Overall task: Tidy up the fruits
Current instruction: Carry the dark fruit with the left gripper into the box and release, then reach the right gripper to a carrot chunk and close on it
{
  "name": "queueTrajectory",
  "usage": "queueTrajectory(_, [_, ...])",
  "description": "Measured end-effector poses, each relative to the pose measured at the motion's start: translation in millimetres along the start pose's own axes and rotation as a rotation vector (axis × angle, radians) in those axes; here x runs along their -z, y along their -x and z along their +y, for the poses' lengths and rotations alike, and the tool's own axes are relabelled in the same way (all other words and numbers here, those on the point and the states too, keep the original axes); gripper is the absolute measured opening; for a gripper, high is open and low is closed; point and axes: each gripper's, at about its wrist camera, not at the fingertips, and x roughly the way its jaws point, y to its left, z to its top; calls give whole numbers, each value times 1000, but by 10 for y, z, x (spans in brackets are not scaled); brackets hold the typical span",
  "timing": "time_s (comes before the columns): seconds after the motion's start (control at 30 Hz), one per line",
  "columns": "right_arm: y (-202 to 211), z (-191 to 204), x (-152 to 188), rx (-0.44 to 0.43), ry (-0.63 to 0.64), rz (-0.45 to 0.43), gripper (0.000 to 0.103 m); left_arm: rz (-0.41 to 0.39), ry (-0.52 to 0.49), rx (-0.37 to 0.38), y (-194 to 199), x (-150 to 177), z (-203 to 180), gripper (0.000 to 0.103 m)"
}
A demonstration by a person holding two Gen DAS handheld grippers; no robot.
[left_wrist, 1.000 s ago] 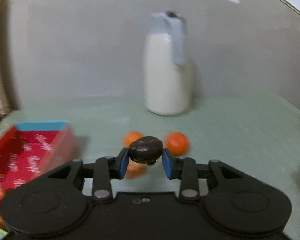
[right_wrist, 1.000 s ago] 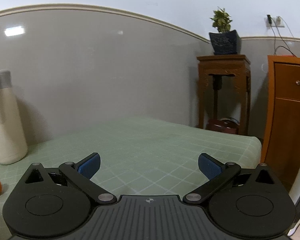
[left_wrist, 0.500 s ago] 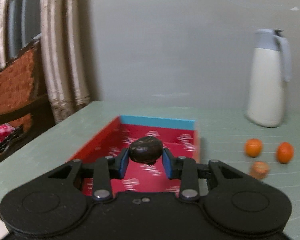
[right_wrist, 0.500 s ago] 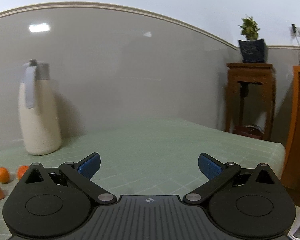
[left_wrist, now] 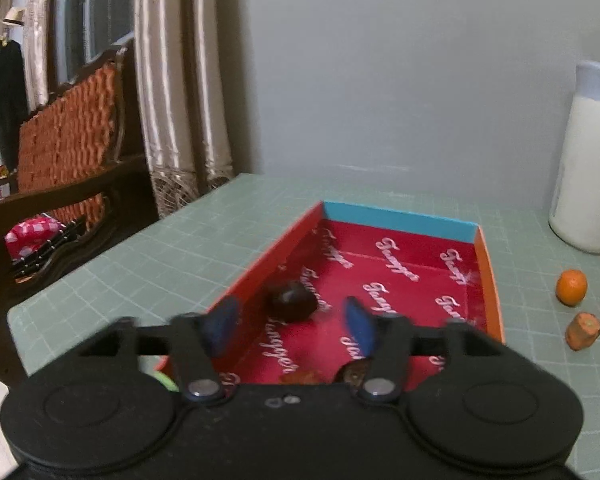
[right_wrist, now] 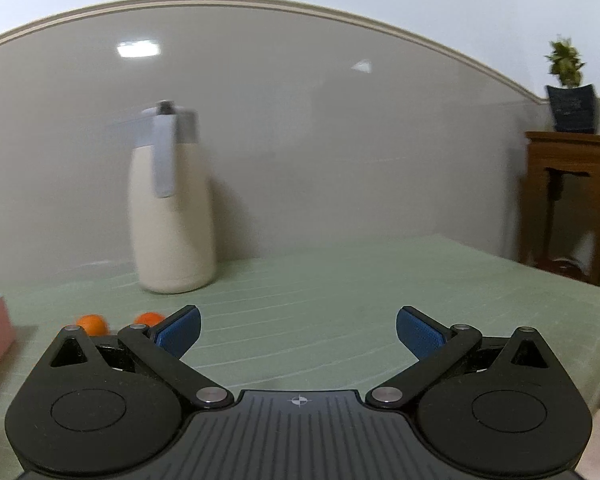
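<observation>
L gripper over box, dark fruit dropped in; R idle.

Our left gripper (left_wrist: 292,326) has its jaws wide apart, holding nothing; the dark fruit (left_wrist: 293,301) lies between and just beyond the pads, on the floor of the red box (left_wrist: 489,276) near its left wall, mid-frame. Judgement: we should lift straight up w/o clipping the box wall, then go for the oranges (left_wrist: 571,287) and the cut piece (left_wrist: 583,330) at right edge. Right gripper (right_wrist: 298,330) spread open, empty, low centre. Green gridded mat (left_wrist: 180,248); white jug (right_wrist: 171,204) by the grey wall; curtains (left_wrist: 172,80) and wooden chair (left_wrist: 60,152) upper left; plant stand (right_wrist: 568,200) far right.
</observation>
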Motion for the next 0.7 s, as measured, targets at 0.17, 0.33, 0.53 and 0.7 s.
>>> queueTrajectory(0.17, [3,231,18,-101,4,10,103,-80,1,-36,177,-54,161,91])
queueTrajectory(0.33, [-40,414,3,-197,2,47,103,-129,36,-99,294,-75,407,96])
queueTrajectory(0.53, [-146,630,14,-259,28,95,103,-144,89,-180,348,-23,752,97])
queueTrajectory(0.7, [-243,829,29,-328,56,122,103,-120,119,-244,315,84,985,97])
